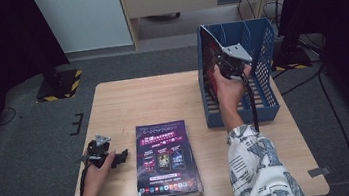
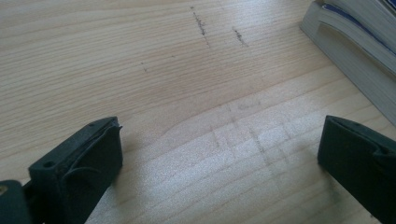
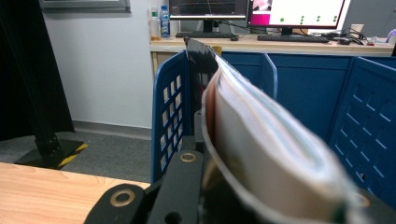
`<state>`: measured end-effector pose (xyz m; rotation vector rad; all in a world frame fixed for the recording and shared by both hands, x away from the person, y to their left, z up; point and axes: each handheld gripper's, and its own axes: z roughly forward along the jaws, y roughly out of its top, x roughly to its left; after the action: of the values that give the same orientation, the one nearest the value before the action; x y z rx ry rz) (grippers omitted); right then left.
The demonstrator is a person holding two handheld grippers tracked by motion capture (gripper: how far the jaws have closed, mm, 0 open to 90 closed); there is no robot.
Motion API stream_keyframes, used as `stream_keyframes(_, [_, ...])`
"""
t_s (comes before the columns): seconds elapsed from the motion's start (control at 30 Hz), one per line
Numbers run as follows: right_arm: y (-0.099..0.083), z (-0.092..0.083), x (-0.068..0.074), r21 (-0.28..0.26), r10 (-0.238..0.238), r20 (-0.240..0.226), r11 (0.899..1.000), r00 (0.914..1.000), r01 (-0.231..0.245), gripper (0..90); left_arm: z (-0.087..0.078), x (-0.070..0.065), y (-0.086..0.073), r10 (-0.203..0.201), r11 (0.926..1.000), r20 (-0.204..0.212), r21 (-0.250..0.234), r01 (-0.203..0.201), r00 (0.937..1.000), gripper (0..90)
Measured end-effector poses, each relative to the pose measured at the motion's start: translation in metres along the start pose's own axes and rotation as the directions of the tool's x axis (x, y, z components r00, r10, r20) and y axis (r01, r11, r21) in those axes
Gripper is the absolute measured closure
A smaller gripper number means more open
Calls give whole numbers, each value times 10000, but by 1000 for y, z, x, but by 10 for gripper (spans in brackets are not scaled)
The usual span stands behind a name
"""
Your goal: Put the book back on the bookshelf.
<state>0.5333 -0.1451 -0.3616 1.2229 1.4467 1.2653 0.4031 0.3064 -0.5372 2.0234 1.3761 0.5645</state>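
My right gripper point(image 1: 226, 66) is shut on a thick magazine point(image 1: 210, 58) and holds it upright inside the blue mesh file rack point(image 1: 263, 52), against the rack's left wall. In the right gripper view the magazine point(image 3: 271, 140) bulges between the jaws of my right gripper point(image 3: 275, 196), with the rack's blue wall point(image 3: 170, 116) just to its left. My left gripper point(image 1: 121, 156) rests low at the table's left front, open with nothing between its jaws. Its jaws point toward a stack of dark-covered magazines point(image 1: 165, 159). In the left gripper view, bare wood lies between the jaws of my left gripper point(image 2: 219, 140), and the stack's edge point(image 2: 355, 51) is at upper right.
The wooden table point(image 1: 143, 102) has bare room across its back left. The rack stands at the table's right rear. Beyond it are a desk with monitors point(image 3: 299, 11) and a black stand base with yellow stripes point(image 1: 60, 84) on the floor at left.
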Motion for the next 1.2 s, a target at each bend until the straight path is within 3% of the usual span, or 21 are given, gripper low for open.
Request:
stream_keyframes(0.67, [-11, 1, 9, 98, -166, -280, 9998, 9995, 168, 859, 0, -1, 0, 0, 10000, 10, -4, 0, 10000, 0])
stream_keyframes(0.97, [-15, 1, 13, 245, -165, -603, 9995, 9980, 180, 782, 0, -1, 0, 0, 10000, 7, -4, 0, 10000, 0])
stream_keyframes(1.2, [-16, 2, 13, 379, -190, -611, 9991, 9979, 213, 867, 0, -1, 0, 3, 10000, 8, -4, -3, 10000, 0])
